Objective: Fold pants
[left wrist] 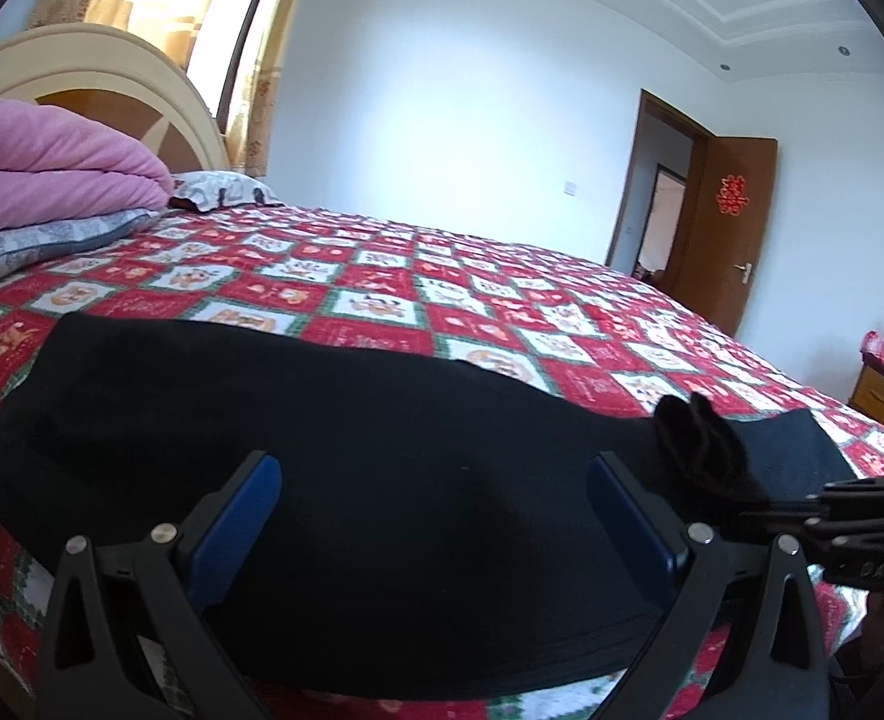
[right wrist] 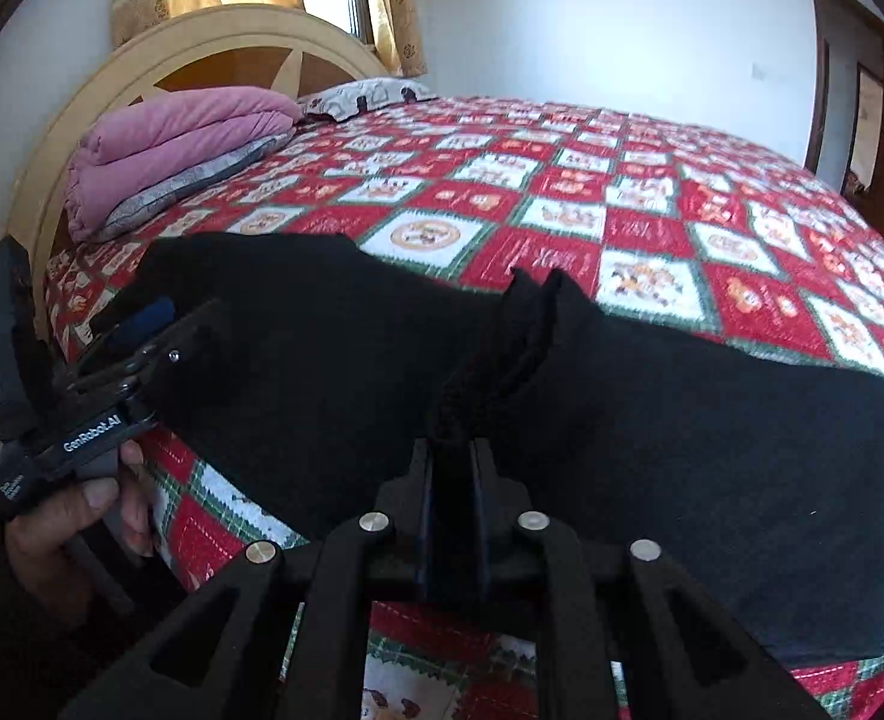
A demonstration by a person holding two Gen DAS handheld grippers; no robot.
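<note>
**Black pants pinched at mid-length, fold not yet laid flat**

Black pants [right wrist: 333, 348] are spread across the near part of a red patchwork quilt [right wrist: 652, 222]. The right gripper [right wrist: 454, 468] is seen clenched on a bunched ridge of the cloth, which rises straight ahead of its jaws. Beyond and to the right of those jaws a flat dark panel reaches toward the quilt's edge. The left gripper [left wrist: 435, 510] is held with its jaws released and wide apart; the pants [left wrist: 321, 450] lie between and ahead of them, and no pad can be seen pressing on the fabric.

As far as can be judged, one fold lengthwise may already be made, since the garment reads as a single long band. A crosswise fold appears to be under way and remains to be laid down and smoothed.

Layers cannot be counted: the cloth is uniformly dark. Waistband and hems cannot be told apart. The near edge of the pants is cut off behind the gripper bodies in both views, and the right gripper's pads are hidden by the fabric.
</note>
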